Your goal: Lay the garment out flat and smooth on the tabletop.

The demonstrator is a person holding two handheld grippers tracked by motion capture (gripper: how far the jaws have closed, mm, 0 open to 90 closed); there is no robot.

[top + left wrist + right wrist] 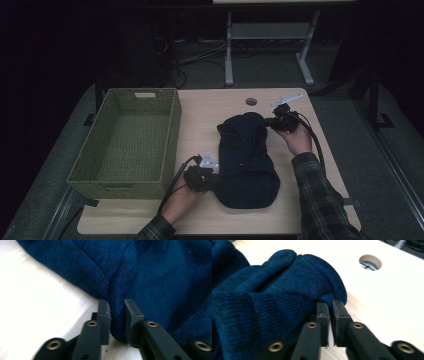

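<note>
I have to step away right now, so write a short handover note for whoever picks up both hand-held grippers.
Left hand-held gripper: shut on a fold of the dark blue knit garment, at its near-left edge.
Right hand-held gripper: jaws nearly shut at the garment's far-right edge; whether they hold cloth is unclear.
The garment lies bunched on the table, right of the green woven basket, which holds nothing.
Done: near edge gripped.
Left: probably fold it and put it in the basket.

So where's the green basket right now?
In the high view the green woven basket sits on the table's left side, left of the dark blue knit garment and just beyond the left gripper.
</note>
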